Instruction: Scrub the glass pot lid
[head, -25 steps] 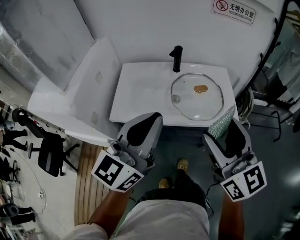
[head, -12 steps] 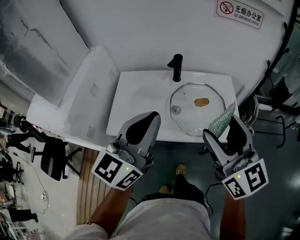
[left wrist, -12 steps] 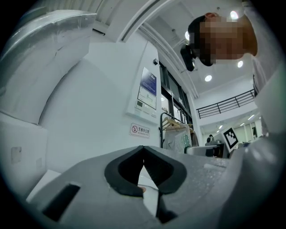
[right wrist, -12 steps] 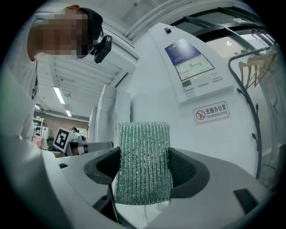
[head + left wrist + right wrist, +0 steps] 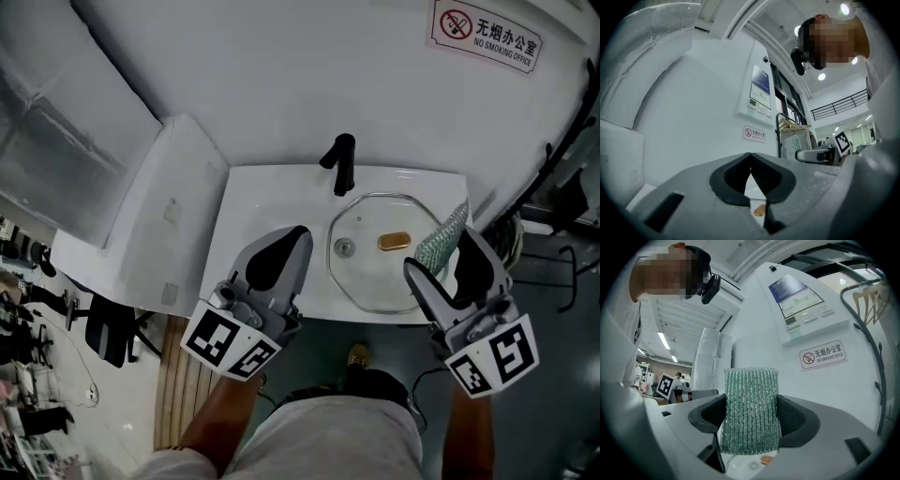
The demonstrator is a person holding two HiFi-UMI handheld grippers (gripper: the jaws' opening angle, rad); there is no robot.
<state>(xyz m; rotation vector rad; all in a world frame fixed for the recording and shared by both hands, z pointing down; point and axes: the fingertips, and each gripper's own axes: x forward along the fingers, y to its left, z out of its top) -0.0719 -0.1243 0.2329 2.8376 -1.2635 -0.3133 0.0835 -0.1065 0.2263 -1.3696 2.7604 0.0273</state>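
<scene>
The round glass pot lid (image 5: 373, 278) lies flat in the white sink (image 5: 267, 192), with a brown knob (image 5: 397, 242) at its middle. My left gripper (image 5: 297, 236) hovers over the sink's front left, just left of the lid, shut with nothing in it. In the left gripper view its jaws (image 5: 750, 158) meet at the tips, and the knob (image 5: 759, 210) shows below them. My right gripper (image 5: 458, 246) is over the lid's right edge, shut on a green glittery scrub pad (image 5: 442, 240). The pad (image 5: 751, 411) stands upright between the right gripper (image 5: 751, 401) jaws, above the lid (image 5: 749, 466).
A black tap (image 5: 340, 162) stands at the back of the sink, just behind the lid. A white box-like unit (image 5: 155, 234) adjoins the sink on the left. A no-smoking sign (image 5: 484, 36) hangs on the wall. A black rack (image 5: 562, 122) is at the right.
Both grippers have moved forward toward the sink. The left one now overlaps the sink's front left and the right one reaches the lid's right edge. Both stay shut, the pad still held.
</scene>
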